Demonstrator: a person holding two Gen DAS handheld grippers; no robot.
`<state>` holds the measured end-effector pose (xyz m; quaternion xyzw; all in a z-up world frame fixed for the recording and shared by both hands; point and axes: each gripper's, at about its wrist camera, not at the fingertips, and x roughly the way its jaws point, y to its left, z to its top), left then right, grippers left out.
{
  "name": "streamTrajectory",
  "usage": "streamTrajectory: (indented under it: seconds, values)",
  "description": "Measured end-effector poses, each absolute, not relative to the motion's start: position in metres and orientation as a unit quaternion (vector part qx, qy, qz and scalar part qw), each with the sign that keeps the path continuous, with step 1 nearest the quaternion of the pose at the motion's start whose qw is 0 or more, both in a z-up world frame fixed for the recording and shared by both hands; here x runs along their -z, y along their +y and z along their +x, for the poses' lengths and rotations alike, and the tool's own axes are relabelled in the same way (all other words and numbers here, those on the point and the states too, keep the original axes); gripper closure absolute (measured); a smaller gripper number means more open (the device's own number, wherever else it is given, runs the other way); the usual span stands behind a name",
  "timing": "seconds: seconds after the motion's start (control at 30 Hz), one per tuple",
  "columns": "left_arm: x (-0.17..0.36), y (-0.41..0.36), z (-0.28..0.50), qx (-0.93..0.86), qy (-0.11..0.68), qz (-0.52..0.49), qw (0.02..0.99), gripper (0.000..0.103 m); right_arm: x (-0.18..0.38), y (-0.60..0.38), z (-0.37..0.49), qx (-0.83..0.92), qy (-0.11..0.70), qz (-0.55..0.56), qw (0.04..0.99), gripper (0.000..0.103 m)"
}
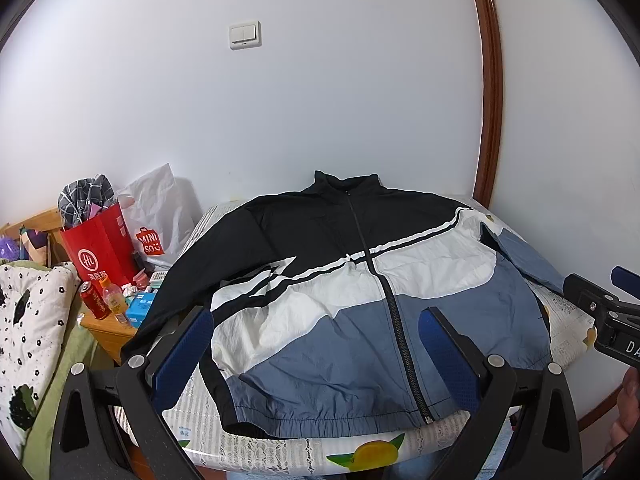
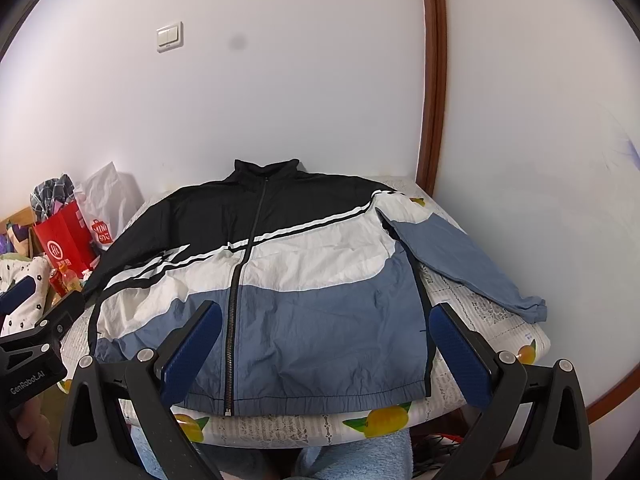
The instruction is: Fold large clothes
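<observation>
Jacket [image 2: 288,288] lying flat ahead of both grippers, collar far, hem near.
Right gripper [image 2: 326,354] and left gripper [image 1: 316,360] hovering wide, empty; blue sleeve [image 2: 468,264] lying beyond right fingers, nearer that hand.

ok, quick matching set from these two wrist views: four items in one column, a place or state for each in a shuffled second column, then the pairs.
Items:
1. jacket
2. red paper bag
3. light switch
4. left gripper

Place or state:
A. on the wall above the table
B. spread flat, zipped up, front side up
C. open, holding nothing
D. left of the table, with checked cloth sticking out

Pairs: 1-B, 2-D, 3-A, 4-C
</observation>
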<state>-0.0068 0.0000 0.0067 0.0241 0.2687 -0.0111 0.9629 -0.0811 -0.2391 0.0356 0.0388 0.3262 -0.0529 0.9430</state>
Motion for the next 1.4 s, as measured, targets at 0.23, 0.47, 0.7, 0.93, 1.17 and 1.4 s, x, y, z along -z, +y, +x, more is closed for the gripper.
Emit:
streamTrajectory:
  seconds: [0.23,0.47,0.7,0.93,1.17,1.4]
  values:
    - [-0.0064,-0.0003,-0.0071,0.011,0.268,0.025,0.963,0.0,-0.0356,-0.2394,-0.0812,0.052,0.326,0.039,0.943,0.0]
    - [-0.0064,0.0001,-0.0073,0.011,0.268,0.025,0.963,0.0,-0.036,-0.2388,-0.0817,0.052,0.325,0.039,0.944,0.0]
    - [-0.0062,0.0001,-0.0075,0.011,0.268,0.025,0.963,0.0,-0.0377,-0.2379,-0.0821,0.051,0.324,0.04,0.944,0.0]
    - [-0.0063,0.0009,-0.0073,0.012,0.268,0.024,0.963,0.0,-0.0383,-0.2372,-0.0825,0.05,0.323,0.042,0.944,0.0]
    - [-0.006,0.0023,-0.0066,0.011,0.268,0.024,0.963,0.0,-0.0384,-0.2351,-0.0846,0.049,0.321,0.042,0.945,0.0]
    - [-0.0077,0.0026,-0.0079,0.007,0.265,0.024,0.964,0.0,-0.0384,-0.235,-0.0851,0.049,0.32,0.043,0.945,0.0]
